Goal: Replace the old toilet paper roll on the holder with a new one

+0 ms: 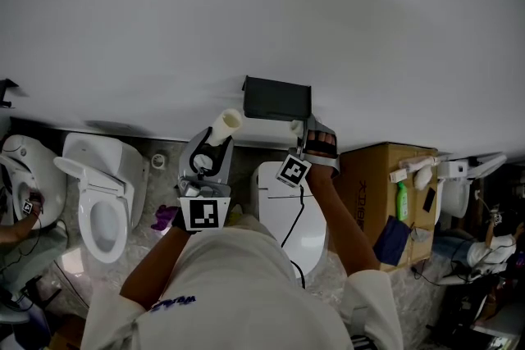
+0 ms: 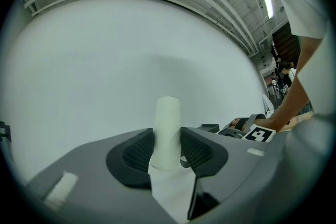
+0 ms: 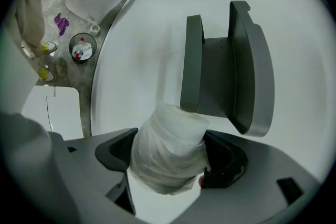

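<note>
Shows left gripper clamped on one bare cardboard tube, at 8 o'clock of the one dark wall holder from overhead. Shows right gripper clamped on one full toilet paper roll, just at 7 o'clock of that holder. Includes one cardboard box at 3 o'clock, print too small to read, plus two black-and-white square markers, one per gripper.

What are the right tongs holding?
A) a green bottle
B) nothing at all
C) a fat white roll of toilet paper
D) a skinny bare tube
C: in the right gripper view the right tongs squeeze a fat white toilet paper roll, close to the dark holder.
</note>
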`<state>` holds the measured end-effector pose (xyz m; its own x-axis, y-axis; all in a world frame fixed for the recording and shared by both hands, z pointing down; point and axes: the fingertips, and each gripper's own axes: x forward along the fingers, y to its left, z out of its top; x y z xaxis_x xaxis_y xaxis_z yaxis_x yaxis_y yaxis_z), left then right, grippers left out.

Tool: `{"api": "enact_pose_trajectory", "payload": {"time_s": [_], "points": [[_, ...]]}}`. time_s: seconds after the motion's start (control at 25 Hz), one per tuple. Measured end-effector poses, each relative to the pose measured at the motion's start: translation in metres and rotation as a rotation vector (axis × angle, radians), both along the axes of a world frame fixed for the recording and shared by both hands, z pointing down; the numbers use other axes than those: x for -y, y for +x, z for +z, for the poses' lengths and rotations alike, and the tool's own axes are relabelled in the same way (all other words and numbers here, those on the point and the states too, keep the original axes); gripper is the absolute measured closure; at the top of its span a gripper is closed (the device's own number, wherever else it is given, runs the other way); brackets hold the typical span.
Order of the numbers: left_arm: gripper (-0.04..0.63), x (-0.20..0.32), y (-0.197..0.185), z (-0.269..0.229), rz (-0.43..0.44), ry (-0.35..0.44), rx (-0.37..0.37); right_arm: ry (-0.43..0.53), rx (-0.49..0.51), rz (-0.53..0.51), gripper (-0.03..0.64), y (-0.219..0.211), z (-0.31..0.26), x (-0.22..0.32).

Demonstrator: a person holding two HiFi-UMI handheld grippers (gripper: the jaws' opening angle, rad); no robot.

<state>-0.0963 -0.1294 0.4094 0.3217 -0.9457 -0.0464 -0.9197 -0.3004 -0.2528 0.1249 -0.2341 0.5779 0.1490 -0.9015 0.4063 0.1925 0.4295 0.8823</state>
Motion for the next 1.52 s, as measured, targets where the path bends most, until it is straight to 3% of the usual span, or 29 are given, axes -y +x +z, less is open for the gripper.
{"api": "enact_pose_trajectory", "payload": {"time_s": [0.12,0.28,0.64,0.88,1.36,1.52], "points": [[0.43,-0.001,0.001,0.0,0.001,0.0,-0.012,-0.016,0.013,0.011,0.245,0.0,0.005,-0.001],[0.43,-0.002,0.0,0.0,0.0,-0.007,-0.017,-0.049,0.13,0.023,0.245,-0.015,0.002,-0.005],[0.43,-0.002,0.001,-0.005,0.003,0.019,-0.004,-0.006,0.052,0.003,0.245,-0.013,0.002,0.0],[0.428,-0.009,-0.005,-0.004,0.008,0.015,-0.023,-0.023,0.14,0.008,0.245,-0.036,0.001,-0.007],[0.428,-0.002,0.012,-0.018,0.053,0.063,-0.056,0.031,0.159,0.008,0.245,-0.046,0.0,-0.006],[0.428,0.002,0.015,-0.015,0.053,0.045,-0.063,0.072,0.175,0.019,0.245,-0.044,-0.001,-0.004]]}}
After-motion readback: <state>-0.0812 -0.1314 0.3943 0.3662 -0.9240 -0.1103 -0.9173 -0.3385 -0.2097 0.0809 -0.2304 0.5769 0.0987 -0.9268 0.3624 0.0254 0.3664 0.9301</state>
